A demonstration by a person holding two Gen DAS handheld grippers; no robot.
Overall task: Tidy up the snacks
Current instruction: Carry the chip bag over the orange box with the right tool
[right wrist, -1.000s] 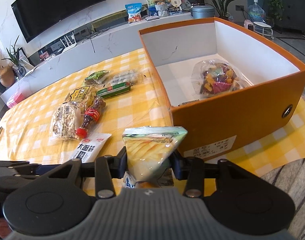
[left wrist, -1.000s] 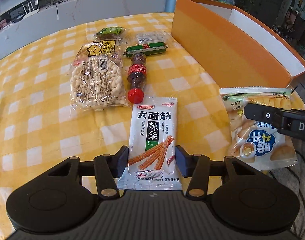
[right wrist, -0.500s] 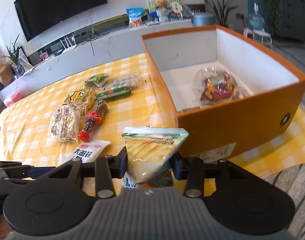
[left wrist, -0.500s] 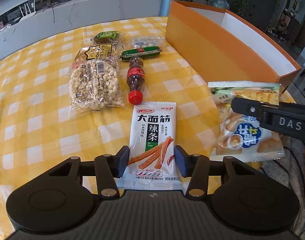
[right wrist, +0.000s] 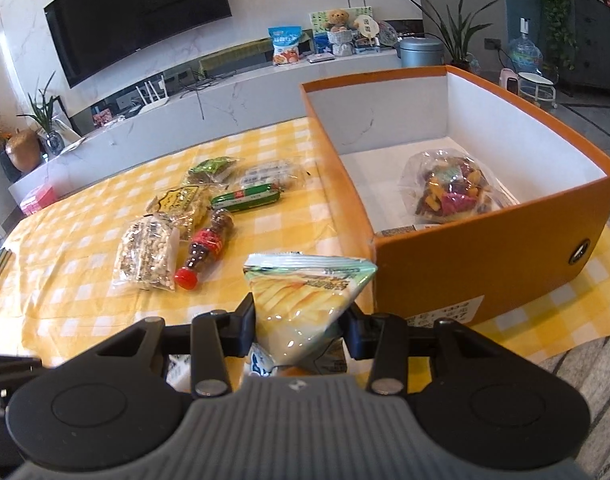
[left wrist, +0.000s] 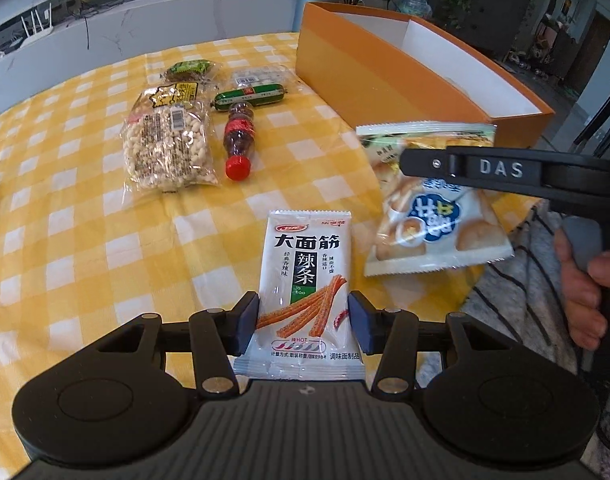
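Observation:
My left gripper (left wrist: 303, 322) is shut on a white spicy-strip packet (left wrist: 307, 280) and holds it above the yellow checked table (left wrist: 85, 220). My right gripper (right wrist: 299, 320) is shut on a pale green puffed-snack bag (right wrist: 305, 304), lifted beside the orange box (right wrist: 485, 248); the bag also shows in the left wrist view (left wrist: 429, 200). The box holds a clear bag of mixed candy (right wrist: 449, 186). On the table lie a peanut bag (left wrist: 169, 148), a small cola bottle (left wrist: 239, 140), a green sausage (left wrist: 251, 96), a yellow packet (left wrist: 173, 94), a green packet (left wrist: 191, 68) and a clear packet (left wrist: 261, 77).
The orange box (left wrist: 385, 76) stands at the table's right side with its top open. A white counter (right wrist: 225, 96) with a TV (right wrist: 137, 12) above it runs behind the table. A striped rug (left wrist: 517, 280) lies off the table's right edge.
Both grippers have risen with their packets. The right gripper has carried the puffed-snack bag higher and nearer the orange box; the view into the box has opened up.

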